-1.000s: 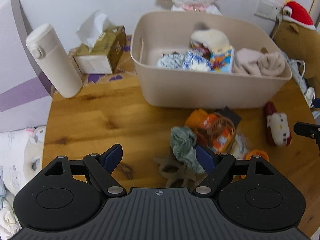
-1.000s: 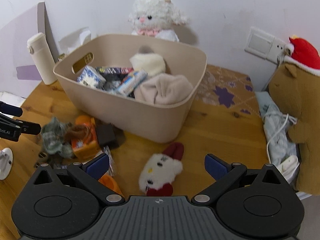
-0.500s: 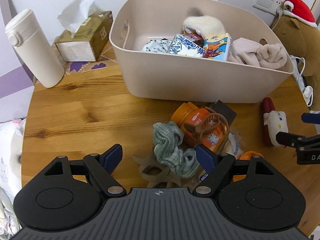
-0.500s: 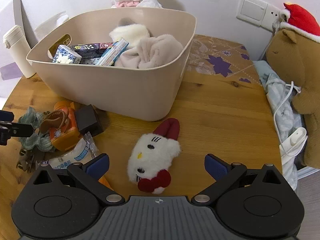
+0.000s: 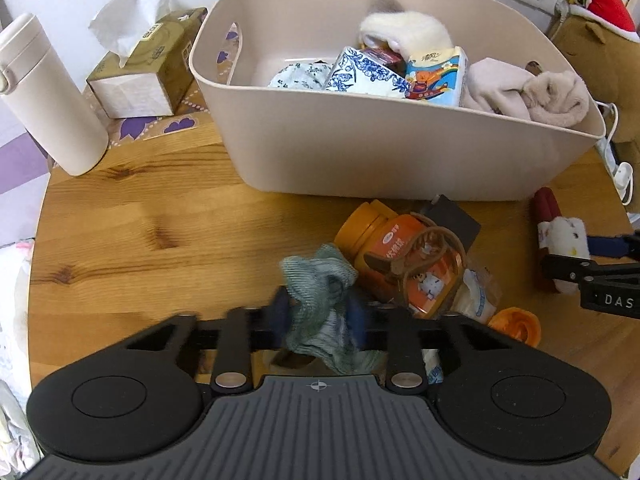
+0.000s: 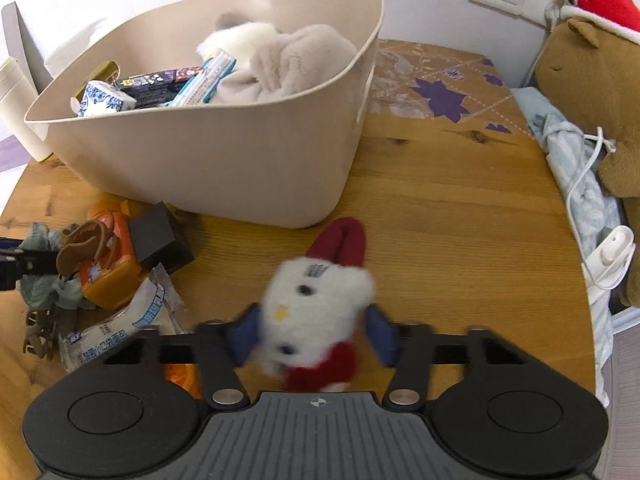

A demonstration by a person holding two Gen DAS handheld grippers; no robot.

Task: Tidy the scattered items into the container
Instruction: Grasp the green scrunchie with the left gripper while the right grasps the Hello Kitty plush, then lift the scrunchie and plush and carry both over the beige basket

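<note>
A beige bin (image 5: 400, 148) holding tissue packs and plush cloths stands at the back of the wooden table; it also shows in the right wrist view (image 6: 224, 160). My left gripper (image 5: 318, 318) is shut on a grey-green scrunchie (image 5: 320, 280) beside an orange jar (image 5: 396, 256) topped by a brown hair clip (image 5: 424, 256). My right gripper (image 6: 312, 334) is shut on a white kitty plush (image 6: 316, 300) with a red bow and red ears. The plush also shows in the left wrist view (image 5: 560, 240), held by the right gripper's fingers.
Around the jar lie a black block (image 6: 160, 232), a wrapped snack packet (image 6: 120, 324), an orange lid (image 5: 516, 326) and a brown claw clip (image 6: 38, 332). A white flask (image 5: 48, 100) and a tissue box (image 5: 148, 68) stand at the back left. A brown plush (image 6: 592, 100) and cables sit at the right.
Both grippers moved down and forward onto their items and closed: the left on the scrunchie, the right on the kitty plush. Both were open before.
</note>
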